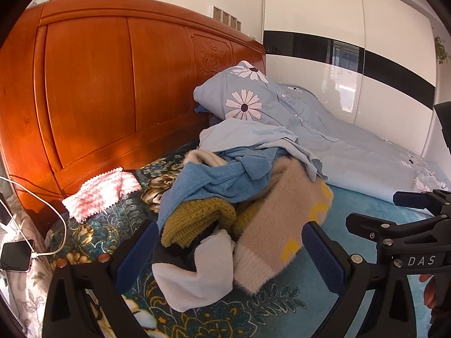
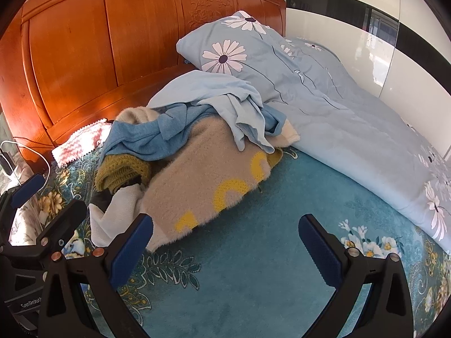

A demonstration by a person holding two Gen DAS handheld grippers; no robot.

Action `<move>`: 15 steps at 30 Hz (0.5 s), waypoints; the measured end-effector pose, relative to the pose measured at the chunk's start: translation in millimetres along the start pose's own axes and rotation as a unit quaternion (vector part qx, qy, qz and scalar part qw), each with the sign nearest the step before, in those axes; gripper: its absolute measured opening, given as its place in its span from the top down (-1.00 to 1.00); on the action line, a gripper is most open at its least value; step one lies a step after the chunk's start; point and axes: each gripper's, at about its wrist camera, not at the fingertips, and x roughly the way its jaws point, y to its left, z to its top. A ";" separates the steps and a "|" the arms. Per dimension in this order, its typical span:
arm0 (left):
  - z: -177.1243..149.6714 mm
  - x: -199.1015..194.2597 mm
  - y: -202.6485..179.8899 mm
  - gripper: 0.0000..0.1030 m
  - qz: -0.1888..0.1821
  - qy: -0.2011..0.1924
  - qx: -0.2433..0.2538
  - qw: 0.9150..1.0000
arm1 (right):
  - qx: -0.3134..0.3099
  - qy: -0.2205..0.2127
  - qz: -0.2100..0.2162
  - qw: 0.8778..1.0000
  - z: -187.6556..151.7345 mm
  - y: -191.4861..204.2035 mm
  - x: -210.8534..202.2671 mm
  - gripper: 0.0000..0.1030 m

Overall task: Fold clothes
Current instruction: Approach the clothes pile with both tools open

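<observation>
Both claws hang low over the bed with their blue-padded jaws spread wide and nothing between them. From the left wrist view, the left claw frames the near end of the pile of clothes, its pads on either side of a white fleece garment and the cuff of a fuzzy beige sweater with yellow lettering; whether the pads touch the cloth I cannot tell. The right claw hovers over bare teal floral bedspread, just beside the sweater's hem, its left pad near the white fleece.

Behind that, an olive knit is tucked under a blue garment, which drapes across the top of the heap. A pale blue shirt lies crumpled over the far side of the pile, and a cream knit shows beside the blue garment.

Left of the heap, a pink-and-white zigzag cloth lies near the foot of the headboard. Off the bed's left edge, a phone sits plugged into a white cable.

Farther back, a light blue quilt printed with daisies is bunched along the right side of the bed, with a matching pillow propped against the orange wooden headboard. A glossy white wardrobe with a black band stands beyond.
</observation>
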 end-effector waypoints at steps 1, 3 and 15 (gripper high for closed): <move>0.3 0.8 1.4 -1.00 -0.006 0.002 -0.003 1.000 | 0.000 -0.002 0.002 1.000 1.0 1.0 -2.1 -1.00; 6.9 -9.2 10.7 -1.00 -0.023 -0.015 -0.024 0.999 | -0.001 -0.007 0.007 1.000 2.9 2.9 -6.3 -1.00; 13.8 -44.4 1.7 -1.00 0.024 -0.084 0.035 0.996 | -0.024 -0.042 0.018 0.999 15.0 18.2 -31.8 -1.00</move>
